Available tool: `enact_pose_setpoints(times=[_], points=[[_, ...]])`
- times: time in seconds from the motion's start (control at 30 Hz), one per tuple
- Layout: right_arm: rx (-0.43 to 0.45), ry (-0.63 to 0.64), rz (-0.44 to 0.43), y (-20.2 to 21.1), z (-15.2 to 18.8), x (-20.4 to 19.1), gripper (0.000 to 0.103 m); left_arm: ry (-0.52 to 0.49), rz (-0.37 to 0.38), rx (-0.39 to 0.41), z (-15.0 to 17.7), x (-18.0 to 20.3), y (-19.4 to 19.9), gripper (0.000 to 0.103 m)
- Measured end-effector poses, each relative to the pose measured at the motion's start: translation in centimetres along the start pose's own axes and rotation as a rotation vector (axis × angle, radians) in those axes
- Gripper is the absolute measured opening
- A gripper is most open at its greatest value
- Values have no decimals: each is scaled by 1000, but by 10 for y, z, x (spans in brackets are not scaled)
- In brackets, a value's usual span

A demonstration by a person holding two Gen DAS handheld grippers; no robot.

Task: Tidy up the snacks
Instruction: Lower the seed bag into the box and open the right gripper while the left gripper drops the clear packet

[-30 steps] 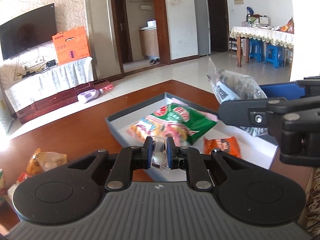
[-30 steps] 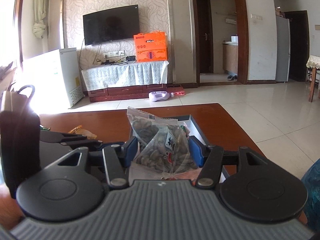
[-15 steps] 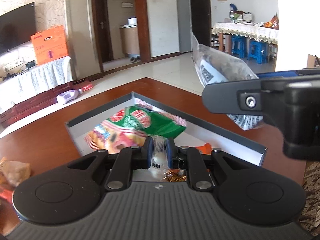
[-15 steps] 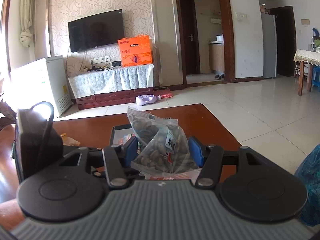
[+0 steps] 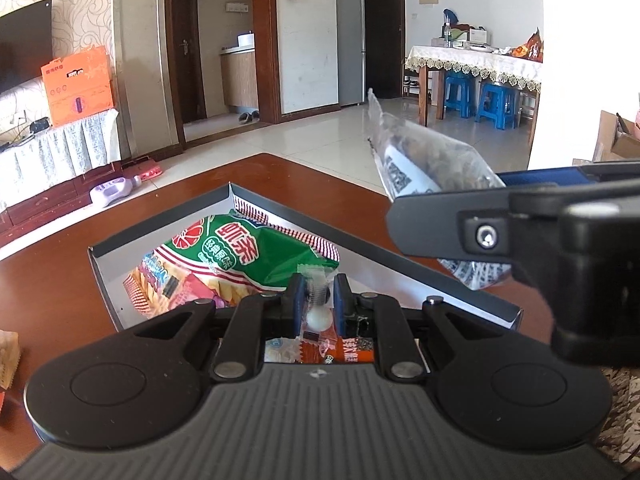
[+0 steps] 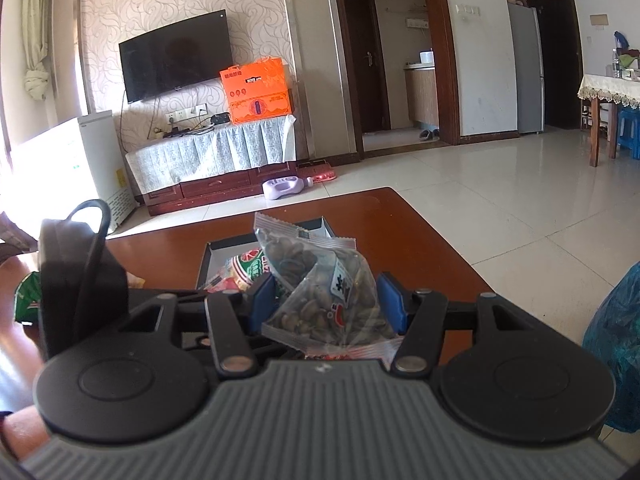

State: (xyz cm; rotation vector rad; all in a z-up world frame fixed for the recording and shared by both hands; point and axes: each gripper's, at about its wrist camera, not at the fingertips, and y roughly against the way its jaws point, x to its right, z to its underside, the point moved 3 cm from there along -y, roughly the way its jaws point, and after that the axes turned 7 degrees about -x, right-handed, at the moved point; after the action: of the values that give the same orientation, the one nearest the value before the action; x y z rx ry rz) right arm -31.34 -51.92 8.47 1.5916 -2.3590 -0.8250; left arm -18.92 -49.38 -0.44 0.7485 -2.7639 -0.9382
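**Now: two snacks held over the box**

Small wrapped candy, clear wrapper with a pale ball inside, sits pinched between the nearly closed blue pads of the left gripper. It hangs over the near corner of the grey box, above packets already lying there.

Inside the box: a green packet with a red-striped edge on top, a pink-and-orange packet under it toward the box's left side, and an orange packet at the near edge, partly hidden behind the gripper body.

Clear bag of seeds is clamped in the right gripper; the jaws stand part-way apart with the pads pressing the bag's two sides. The bag stands tilted, its sealed top pointing up and away, raised over the box's right-hand wall. From the left wrist view the same bag juts up past the right gripper's finger.

Box rests on a red-brown wooden table. Left of the box on the table, another packet, cut off by the frame edge.

Beyond the table: tiled floor, a TV on the wall, an orange carton on the cloth-draped cabinet below it.
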Motion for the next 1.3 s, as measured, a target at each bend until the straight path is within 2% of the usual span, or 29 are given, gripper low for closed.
enact_pose_setpoints(times=[0.03,0.07,0.1,0.17,0.23,0.4,0.5,0.6,0.73,0.83,0.97,1.3], points=[[-1,2,0,0,0,0,59,1,2,0,0,1,0,19],[-2,3,0,0,-1,-1,59,1,3,1,-1,0,1,30],[-2,4,0,-1,-2,-2,59,0,2,5,-1,-2,3,57],[-4,4,-3,-2,-4,-1,59,-10,-20,35,-3,0,7,84],[-5,10,-5,-2,-4,-3,59,-33,-19,55,-2,2,13,84],[-23,10,-17,-7,-1,0,59,-62,-37,37,4,1,15,84],[-48,8,-40,-14,1,-2,59,-89,-63,7,12,-3,15,84],[-85,-7,-56,-24,4,-3,59,-106,-105,-60,21,-10,7,84],[-119,-22,-62,-33,9,-3,59,-86,-139,-98,27,-24,4,84],[-138,-21,-68,-38,11,-7,59,-188,-199,-109,37,-23,4,84],[-152,6,-68,-43,13,-17,59,-198,-191,-109,43,-33,11,84],[-221,97,7,-62,23,-33,61,-155,-213,-121,50,-55,15,84]])
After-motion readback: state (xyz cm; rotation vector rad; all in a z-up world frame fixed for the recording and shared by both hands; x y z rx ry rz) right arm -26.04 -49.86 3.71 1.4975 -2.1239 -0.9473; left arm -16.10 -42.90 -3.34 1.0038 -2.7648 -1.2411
